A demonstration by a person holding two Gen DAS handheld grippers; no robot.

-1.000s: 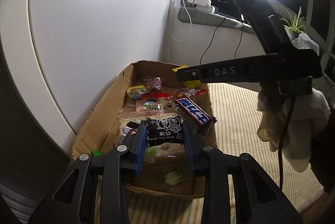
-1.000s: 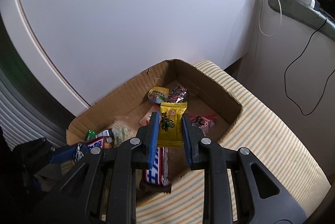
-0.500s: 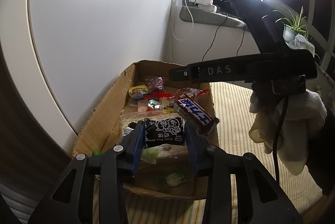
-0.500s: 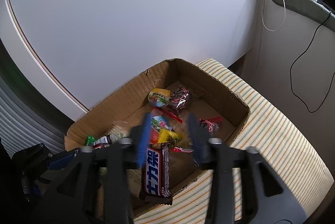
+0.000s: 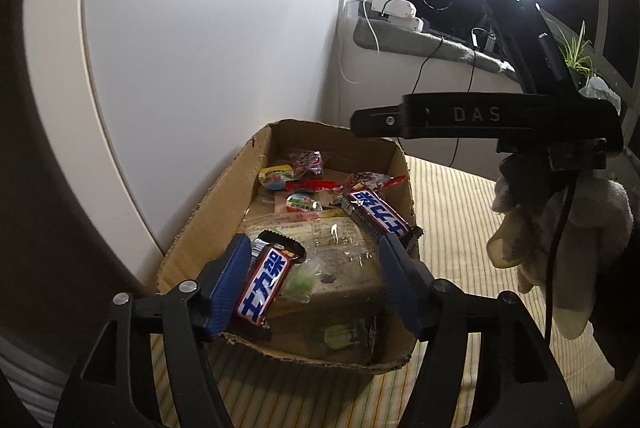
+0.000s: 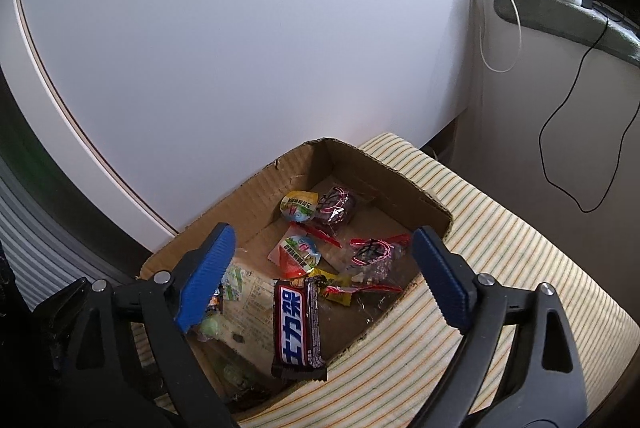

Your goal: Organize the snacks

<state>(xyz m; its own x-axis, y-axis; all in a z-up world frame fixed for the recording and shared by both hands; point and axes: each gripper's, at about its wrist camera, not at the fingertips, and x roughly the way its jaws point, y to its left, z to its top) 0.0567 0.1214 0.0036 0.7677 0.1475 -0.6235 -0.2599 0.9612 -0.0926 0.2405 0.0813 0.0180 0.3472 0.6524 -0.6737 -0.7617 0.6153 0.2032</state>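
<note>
Left wrist view first: the left gripper (image 5: 316, 284) is hanging over the near end of the cardboard box (image 5: 208, 211), jaws spread and just having been opening. A chocolate bar (image 5: 266, 286) is lying between them, leaning close against the left blue pad, though no squeeze shows, so I'm calling it released. Its long axis is running up and away from the camera, roughly along the fingers. A second chocolate bar (image 5: 378, 216) is lying farther in, propped near the box's right wall, its length slanting toward the right pad. Beneath both, a clear packet (image 5: 316, 240) is covering the floor, and small sweets (image 5: 276, 175) are clustering at the far end. The right gripper's black body (image 5: 480, 115) is crossing above the box's far right corner.

Right wrist view now: the right gripper (image 6: 320, 280) is standing wide, jaws just having been opening, nothing between the pads. Directly below and ahead, that propped bar (image 6: 298, 328) is resting on the near wall, its long axis pointing straight away, in line with the fingers. A yellow wrapper (image 6: 336, 286) is lying just beside its far end. Judging from this, every snack in sight is already in the box, and this bar is lying nearer the right hand for any straightening.
</note>
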